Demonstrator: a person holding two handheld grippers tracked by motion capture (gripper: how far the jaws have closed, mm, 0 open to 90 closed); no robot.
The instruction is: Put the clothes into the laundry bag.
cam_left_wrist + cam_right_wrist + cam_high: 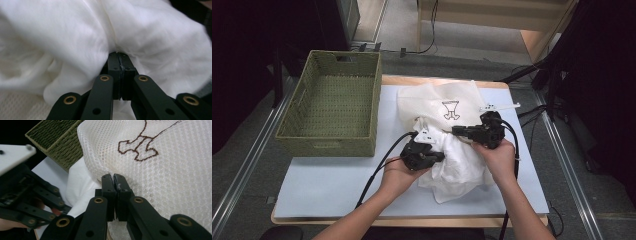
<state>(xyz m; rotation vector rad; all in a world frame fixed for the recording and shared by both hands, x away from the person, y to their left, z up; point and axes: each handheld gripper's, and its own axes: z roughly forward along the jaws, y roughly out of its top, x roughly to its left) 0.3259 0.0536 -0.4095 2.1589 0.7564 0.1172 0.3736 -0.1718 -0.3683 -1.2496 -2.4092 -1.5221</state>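
On table (pixel 312 185), both hand-held grippers clamp cloth: left (pixel 117 55) white garment (pixel 75 37), right (pixel 113 177) mesh bag (pixel 175 170)

1. you have no readable words, numbers or brands in front of you.
2. the one sign is a brown outline drawing (pixel 140 147) on the mesh bag (pixel 432 102).

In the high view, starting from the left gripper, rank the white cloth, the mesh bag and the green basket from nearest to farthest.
From the left gripper:
1. White cloth: bunched right at the gripper, which is shut on a fold of it.
2. Mesh bag: just beyond the cloth, toward the table's far edge, with a brown drawing on it.
3. Green basket: off to the left, hanging over the table's left edge.
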